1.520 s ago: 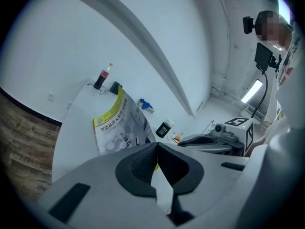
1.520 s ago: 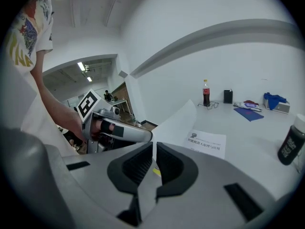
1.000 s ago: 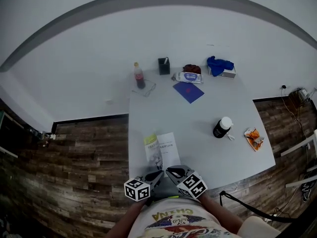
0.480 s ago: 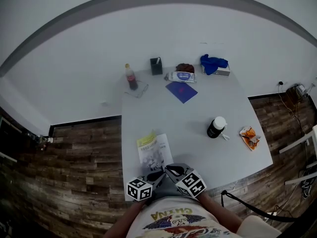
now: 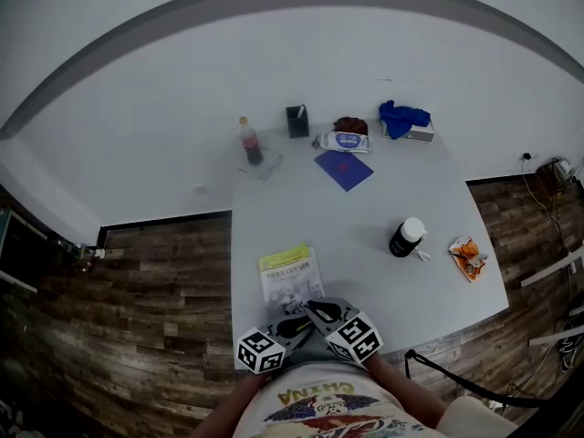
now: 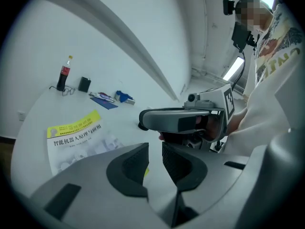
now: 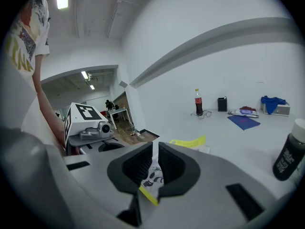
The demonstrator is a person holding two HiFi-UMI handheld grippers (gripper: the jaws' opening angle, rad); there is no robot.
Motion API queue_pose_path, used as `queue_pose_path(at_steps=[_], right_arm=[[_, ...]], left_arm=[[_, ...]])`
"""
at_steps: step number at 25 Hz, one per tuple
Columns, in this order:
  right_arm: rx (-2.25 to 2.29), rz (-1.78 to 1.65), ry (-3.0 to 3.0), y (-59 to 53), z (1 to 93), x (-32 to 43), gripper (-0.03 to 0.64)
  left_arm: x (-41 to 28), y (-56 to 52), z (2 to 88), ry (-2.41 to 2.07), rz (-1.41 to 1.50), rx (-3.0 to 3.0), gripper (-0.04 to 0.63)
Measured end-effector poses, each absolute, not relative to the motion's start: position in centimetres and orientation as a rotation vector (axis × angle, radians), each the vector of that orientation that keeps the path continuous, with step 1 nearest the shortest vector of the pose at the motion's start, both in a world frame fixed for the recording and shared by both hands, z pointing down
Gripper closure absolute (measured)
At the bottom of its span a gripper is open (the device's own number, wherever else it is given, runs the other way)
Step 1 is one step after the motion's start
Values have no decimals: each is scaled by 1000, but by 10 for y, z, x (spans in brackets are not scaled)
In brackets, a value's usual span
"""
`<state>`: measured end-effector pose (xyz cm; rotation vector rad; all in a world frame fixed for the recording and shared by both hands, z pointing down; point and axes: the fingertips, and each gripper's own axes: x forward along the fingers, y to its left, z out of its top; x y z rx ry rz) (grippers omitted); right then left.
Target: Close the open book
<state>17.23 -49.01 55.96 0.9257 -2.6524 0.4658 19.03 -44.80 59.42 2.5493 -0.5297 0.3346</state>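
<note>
The book (image 5: 290, 276) lies closed on the white table (image 5: 365, 208) near its front edge. Its cover faces up, white with a yellow band at the far end; it also shows as the book (image 6: 76, 137) and the book (image 7: 190, 142). My left gripper (image 5: 290, 320) sits just behind its near edge. In the left gripper view my left gripper (image 6: 155, 151) has just been opening, with a clear gap and nothing between the pads. My right gripper (image 5: 318, 310) is beside it. My right gripper (image 7: 155, 151) has its pads a narrow slit apart, with the book's print showing beyond.
At the table's far end stand a cola bottle (image 5: 248, 141), glasses (image 5: 265, 164), a black cup (image 5: 297, 120), a wipes pack (image 5: 348, 141), a blue notebook (image 5: 344, 169) and a blue cloth (image 5: 404, 119). A black jar (image 5: 407, 236) and an orange wrapper (image 5: 467, 254) lie right.
The book lay open with two pages showing; its right side has swung over and it now lies closed, cover up. Both grippers stayed near its front edge.
</note>
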Motion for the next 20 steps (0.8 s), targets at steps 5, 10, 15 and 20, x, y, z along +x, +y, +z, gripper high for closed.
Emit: queue_pose_path(at_steps=[5,10,15,20], right_arm=[[951,491,-2676,-493,555,174,595],[922,522,-2699,-489,556,167,595],[889,493,-2711,-489,554,157,595],[868,450,-2705,-488,550,152,595]], left_arm=[[170,-461,583,-679,293,2576,529],[149,-477,561,-861,231,2637,534],[137,-481,548,-939,204,2677,580],[129,-481,544,-997,201,2677,581]])
